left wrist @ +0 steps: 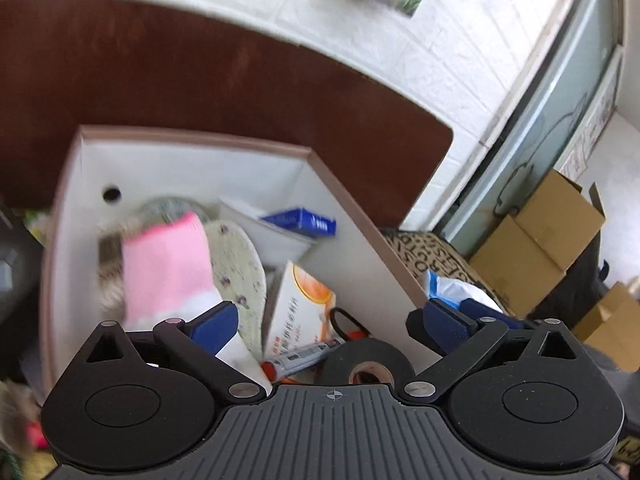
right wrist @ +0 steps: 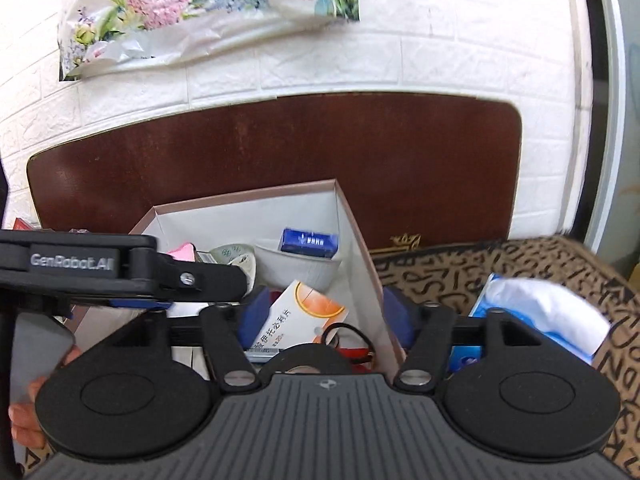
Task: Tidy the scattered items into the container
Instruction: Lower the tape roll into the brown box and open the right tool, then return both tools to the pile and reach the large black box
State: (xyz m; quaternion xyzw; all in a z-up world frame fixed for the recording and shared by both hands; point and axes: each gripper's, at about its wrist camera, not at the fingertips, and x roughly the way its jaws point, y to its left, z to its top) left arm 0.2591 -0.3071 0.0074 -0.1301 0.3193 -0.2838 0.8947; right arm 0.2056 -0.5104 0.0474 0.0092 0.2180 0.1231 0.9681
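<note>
Your left gripper [left wrist: 328, 326] hangs over the open white box [left wrist: 192, 160] with its jaws spread wide and nothing between the blue pads. Just ahead of the left pad, inside the box, a pink sock [left wrist: 166, 264] shows blurred, touching neither pad, with a flowered insole [left wrist: 238, 264] beside it. Between the jaws and a little ahead lie an orange and white medicine packet [left wrist: 298, 308], a pen [left wrist: 304, 356] and a roll of black tape [left wrist: 368, 362]; farther ahead a blue packet [left wrist: 304, 222] sits in a white tub [left wrist: 276, 236].

Your right gripper [right wrist: 320, 320] also has its jaws apart and empty, with the box's right wall [right wrist: 360, 264] standing between them. The same medicine packet [right wrist: 308, 312] lies just ahead of its left pad. Beyond its right pad, outside the box, a tissue pack [right wrist: 540, 312] rests on a lettered cloth [right wrist: 460, 268]
</note>
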